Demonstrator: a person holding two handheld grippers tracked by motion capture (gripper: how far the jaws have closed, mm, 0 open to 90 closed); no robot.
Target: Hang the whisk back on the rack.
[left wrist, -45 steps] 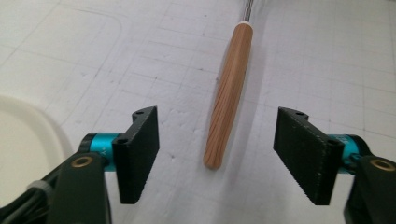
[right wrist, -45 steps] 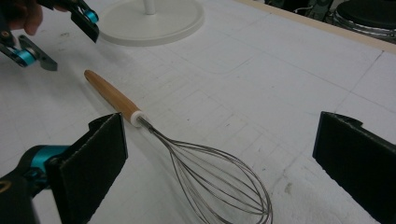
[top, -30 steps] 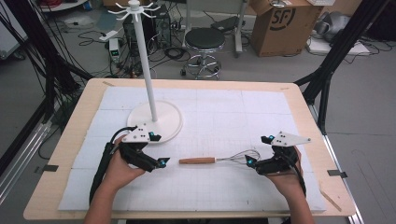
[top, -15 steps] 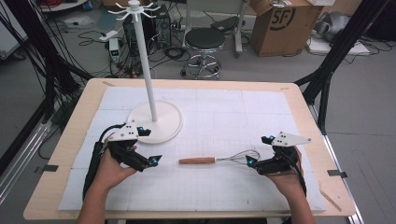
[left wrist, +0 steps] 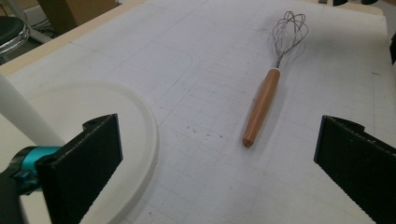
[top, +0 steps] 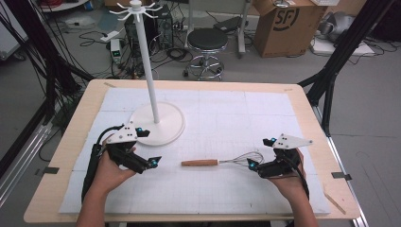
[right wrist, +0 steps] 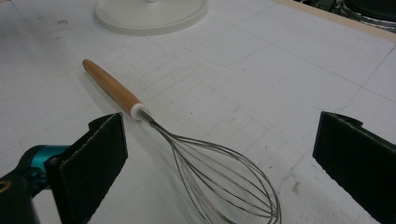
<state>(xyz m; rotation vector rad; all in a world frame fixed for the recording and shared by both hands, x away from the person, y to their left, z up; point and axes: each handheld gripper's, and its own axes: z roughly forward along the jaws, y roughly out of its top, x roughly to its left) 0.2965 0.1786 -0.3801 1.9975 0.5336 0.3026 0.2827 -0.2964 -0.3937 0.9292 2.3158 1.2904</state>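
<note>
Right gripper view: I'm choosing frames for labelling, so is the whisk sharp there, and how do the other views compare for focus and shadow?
Right gripper view: the wooden-handled wire whisk is crisp, its near loops cut off by the bottom edge; left gripper view: handle sharp, a soft shadow beside it; high view: even light, whisk small and slightly soft.

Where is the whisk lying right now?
In the high view the whisk lies flat on the white mat, between the left gripper and right gripper, wire end toward the right one, just in front of the stand base.
</note>
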